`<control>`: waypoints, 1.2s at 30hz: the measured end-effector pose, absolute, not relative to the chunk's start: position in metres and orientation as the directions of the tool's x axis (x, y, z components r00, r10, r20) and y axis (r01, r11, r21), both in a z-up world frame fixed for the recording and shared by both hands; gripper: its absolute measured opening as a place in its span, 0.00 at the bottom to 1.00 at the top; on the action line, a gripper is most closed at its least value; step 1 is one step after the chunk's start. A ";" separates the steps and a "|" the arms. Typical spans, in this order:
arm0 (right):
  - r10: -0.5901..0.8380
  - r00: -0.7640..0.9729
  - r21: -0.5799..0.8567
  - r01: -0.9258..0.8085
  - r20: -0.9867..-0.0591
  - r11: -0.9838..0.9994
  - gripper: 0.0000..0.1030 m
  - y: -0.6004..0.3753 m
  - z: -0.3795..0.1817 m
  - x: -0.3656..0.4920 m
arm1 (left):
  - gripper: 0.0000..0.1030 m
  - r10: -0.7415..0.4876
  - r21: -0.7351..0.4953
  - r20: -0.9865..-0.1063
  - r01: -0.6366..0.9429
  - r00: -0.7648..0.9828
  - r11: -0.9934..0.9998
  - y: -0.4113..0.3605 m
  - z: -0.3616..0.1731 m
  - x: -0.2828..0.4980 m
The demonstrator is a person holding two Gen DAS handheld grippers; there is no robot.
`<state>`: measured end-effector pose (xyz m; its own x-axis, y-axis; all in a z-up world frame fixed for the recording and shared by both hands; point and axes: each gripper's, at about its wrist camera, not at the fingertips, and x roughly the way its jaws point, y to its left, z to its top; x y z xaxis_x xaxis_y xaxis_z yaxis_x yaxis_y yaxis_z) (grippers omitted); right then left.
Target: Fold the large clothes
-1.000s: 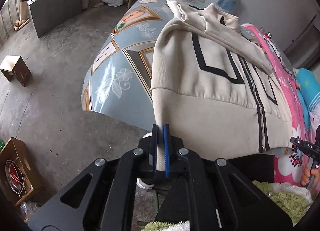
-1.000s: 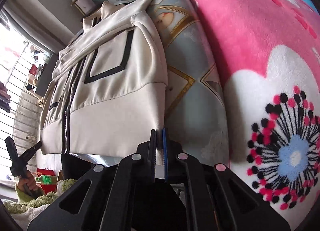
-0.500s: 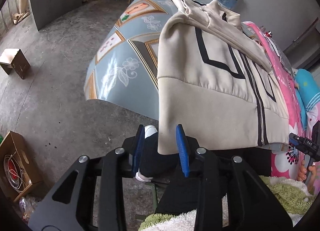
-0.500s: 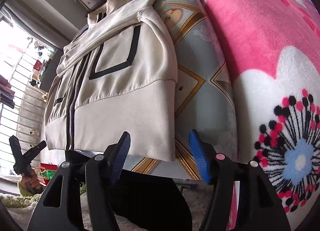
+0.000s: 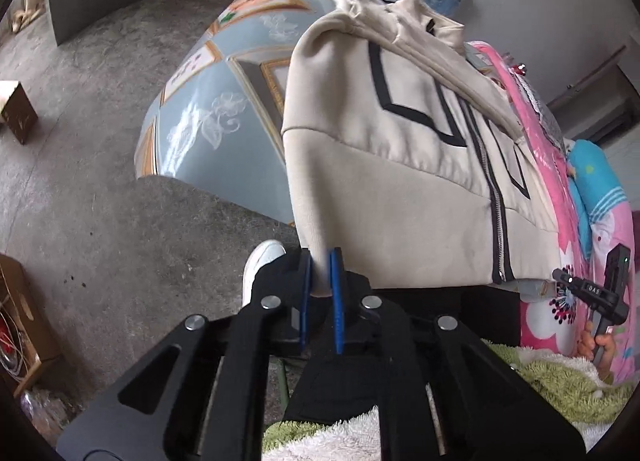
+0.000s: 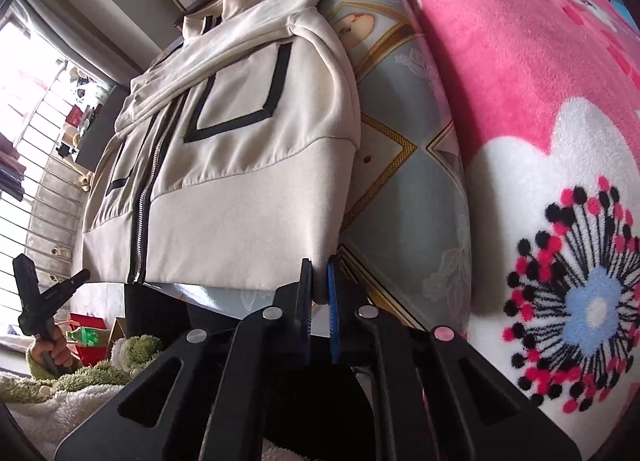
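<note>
The cream zip jacket (image 5: 400, 181) lies flat on the patterned bench (image 5: 208, 109), hem toward the person. Both jaws have just closed: the left gripper (image 5: 320, 277) and the right gripper (image 6: 318, 281) each pinch 1 hem corner. Soft, fairly thick, limp; the ribbed hem corners look like the best holds.

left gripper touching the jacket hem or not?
Touching. In the left wrist view the left gripper has just closed, and its blue pads pinch the corner of the jacket hem between them.
</note>
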<state>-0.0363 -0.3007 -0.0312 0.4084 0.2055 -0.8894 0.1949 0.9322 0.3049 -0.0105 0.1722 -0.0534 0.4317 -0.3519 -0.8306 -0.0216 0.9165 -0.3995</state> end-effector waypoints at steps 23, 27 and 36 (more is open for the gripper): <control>0.313 0.649 0.529 0.163 -0.694 0.833 0.06 -0.351 0.044 0.139 | 0.05 -0.430 -0.534 -0.647 0.028 0.630 0.845 0.187 0.049 0.165; 0.292 0.609 0.534 0.262 -0.737 0.804 0.27 -0.368 0.001 0.191 | 0.31 -0.309 -0.465 -0.703 -0.084 0.641 0.882 0.197 0.015 0.211; 0.306 0.594 0.542 0.270 -0.745 0.796 0.62 -0.367 -0.004 0.143 | 0.47 -0.316 -0.430 -0.745 -0.060 0.587 0.901 0.200 0.000 0.169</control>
<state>0.1433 -0.3668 -0.0038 0.5935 0.3056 -0.7445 0.2702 0.7957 0.5421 0.1688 0.1995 0.0002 0.5869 -0.3162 -0.7454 -0.0601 0.9010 -0.4296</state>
